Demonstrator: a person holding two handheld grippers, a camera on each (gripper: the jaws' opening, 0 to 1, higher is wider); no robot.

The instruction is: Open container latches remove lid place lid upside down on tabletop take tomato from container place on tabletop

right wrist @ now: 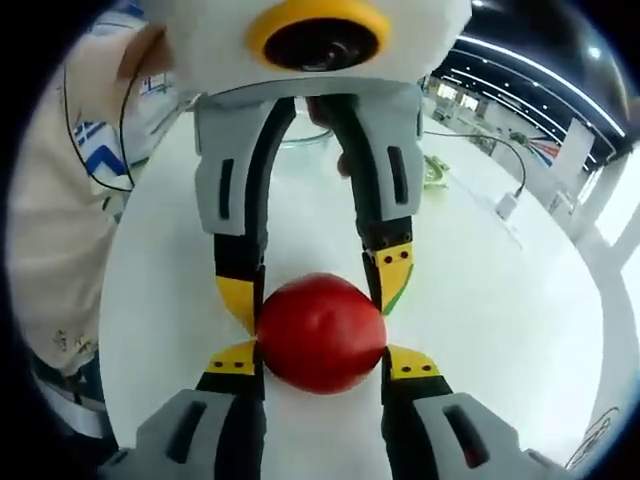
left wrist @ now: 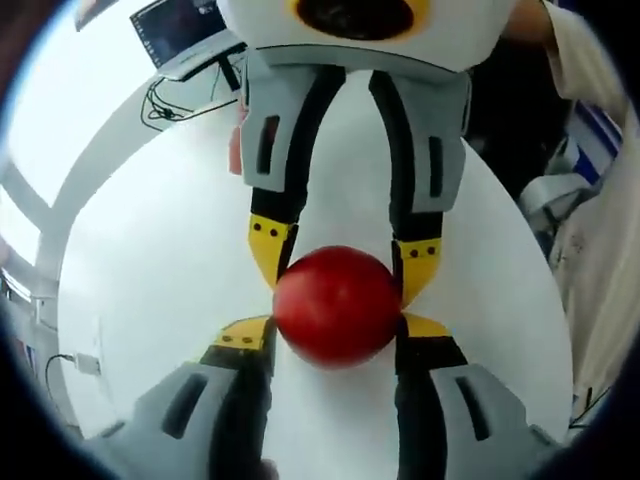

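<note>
A red tomato hangs above the white tabletop, caught between two grippers that face each other. My left gripper rises from the bottom of the left gripper view, its yellow pads pressed on the tomato's sides. The right gripper comes down from the top and touches the tomato's upper half. In the right gripper view the tomato sits between my right gripper at the bottom and the left gripper from above, all yellow tips against it.
A laptop and cables lie at the table's far edge. A person in light clothes stands close beside the table. A clear container rim, something green and a white adapter lie behind the grippers.
</note>
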